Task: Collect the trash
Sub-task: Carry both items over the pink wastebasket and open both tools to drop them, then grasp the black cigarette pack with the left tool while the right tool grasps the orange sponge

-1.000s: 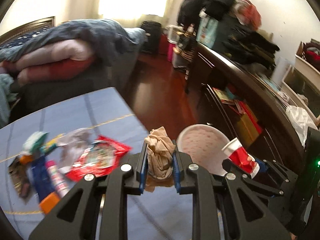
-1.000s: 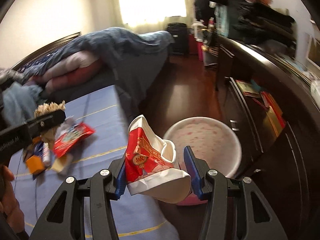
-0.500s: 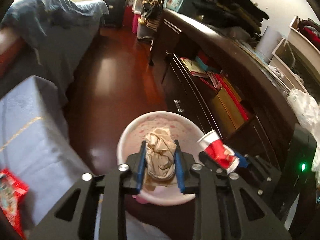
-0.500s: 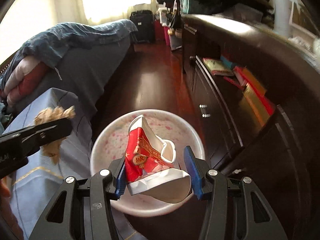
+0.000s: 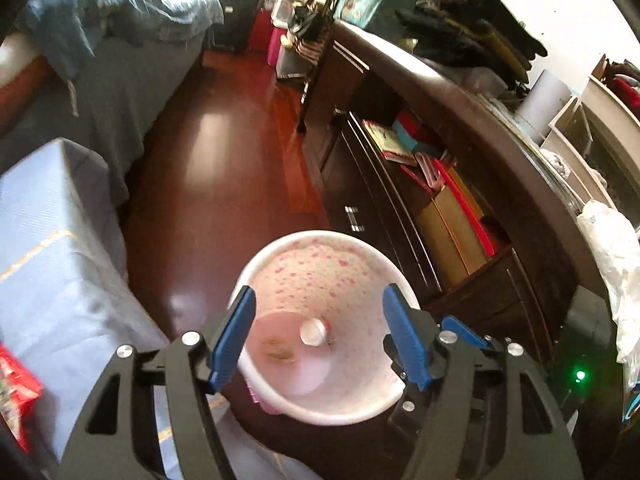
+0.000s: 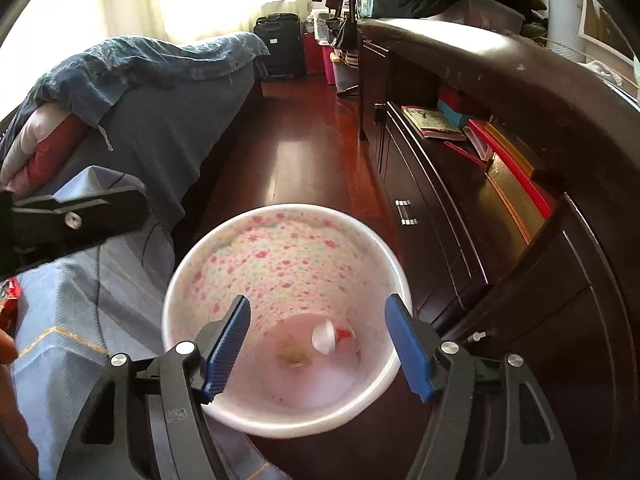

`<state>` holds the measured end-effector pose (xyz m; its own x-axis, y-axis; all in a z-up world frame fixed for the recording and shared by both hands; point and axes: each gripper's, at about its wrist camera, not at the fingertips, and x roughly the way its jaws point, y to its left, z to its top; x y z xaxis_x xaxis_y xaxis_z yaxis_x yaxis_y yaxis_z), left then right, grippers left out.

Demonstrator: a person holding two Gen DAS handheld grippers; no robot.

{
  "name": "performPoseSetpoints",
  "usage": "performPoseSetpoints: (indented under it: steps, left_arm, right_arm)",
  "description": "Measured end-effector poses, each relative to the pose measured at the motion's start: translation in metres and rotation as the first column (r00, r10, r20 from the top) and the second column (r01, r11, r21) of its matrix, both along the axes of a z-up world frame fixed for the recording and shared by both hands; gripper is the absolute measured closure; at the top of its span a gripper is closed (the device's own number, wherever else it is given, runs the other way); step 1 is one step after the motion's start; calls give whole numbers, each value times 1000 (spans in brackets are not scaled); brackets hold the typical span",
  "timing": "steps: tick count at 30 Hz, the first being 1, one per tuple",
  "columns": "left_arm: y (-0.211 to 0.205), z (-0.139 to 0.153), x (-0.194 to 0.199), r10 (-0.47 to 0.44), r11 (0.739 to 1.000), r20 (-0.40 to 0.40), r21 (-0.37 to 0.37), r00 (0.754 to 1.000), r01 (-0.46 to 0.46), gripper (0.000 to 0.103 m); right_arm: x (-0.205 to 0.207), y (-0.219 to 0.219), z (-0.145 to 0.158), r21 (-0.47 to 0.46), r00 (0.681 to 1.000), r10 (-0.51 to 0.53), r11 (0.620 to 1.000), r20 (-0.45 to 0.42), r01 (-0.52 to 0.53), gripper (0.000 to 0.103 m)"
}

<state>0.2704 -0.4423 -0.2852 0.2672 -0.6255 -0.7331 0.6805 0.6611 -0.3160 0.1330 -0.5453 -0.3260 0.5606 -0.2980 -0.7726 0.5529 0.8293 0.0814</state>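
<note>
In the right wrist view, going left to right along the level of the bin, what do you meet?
Red wrapper at the edge → blue-covered table → flowered trash bin, with brown crumpled paper left of the red-and-white cup inside → dark wooden dresser.

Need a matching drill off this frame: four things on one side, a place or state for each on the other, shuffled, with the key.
Things
1. crumpled brown paper
2. red and white paper cup
3. left gripper
4. red snack wrapper

Places or states
A. above the bin, jaws opening, nothing between them
B. on the blue cloth, at the left edge of the left wrist view
C. on the floor of the floral bin, left of the cup
D. on its side in the bin, right of the paper

Pairs: 1-C, 2-D, 3-A, 4-B
</note>
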Motion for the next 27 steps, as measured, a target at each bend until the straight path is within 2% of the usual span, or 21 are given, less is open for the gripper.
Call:
performPoseSetpoints:
  steps: [3,8,12,16,18,21,23,24,26,27]
  left_arm:
    - [23,18,-8,48,999,59,10,997,-49,27]
    - [75,45,-22,164,984,170,41,972,-174,14]
    - [126,60,-30,260,959,233,56,937,-279,10]
    - [186,70,-37,365,916,273,64,890,-396,7]
    - [215,74,-38,427,883,290,71,857,-464,7]
    - [266,79,-35,539,813,294,65,790,-579,4]
    - [297,79,-30,613,757,276,65,740,-650,4]
    - [311,77,-27,646,726,269,71,714,-684,4]
    - [343,66,-16,726,636,252,110,640,-764,4]
    - [354,61,-13,748,608,241,123,618,-784,4]
  right_arm:
    - [-5,13,10,-1,1000,1,1000,4,-1,26]
    - [-16,41,31,-26,1000,1,1000,-2,-1,19]
    - [-22,66,48,-4,999,41,999,13,-41,15]
    - [-24,101,65,19,992,119,993,45,-120,14]
    - [-22,119,73,11,984,165,986,59,-166,12]
    - [-17,150,83,-17,969,239,971,65,-239,11]
    - [-11,171,88,-28,956,286,958,63,-285,11]
    - [-9,180,90,-30,951,303,953,63,-302,11]
    - [-5,196,94,-35,939,339,941,65,-337,11]
    - [-3,206,95,-40,932,357,934,65,-355,11]
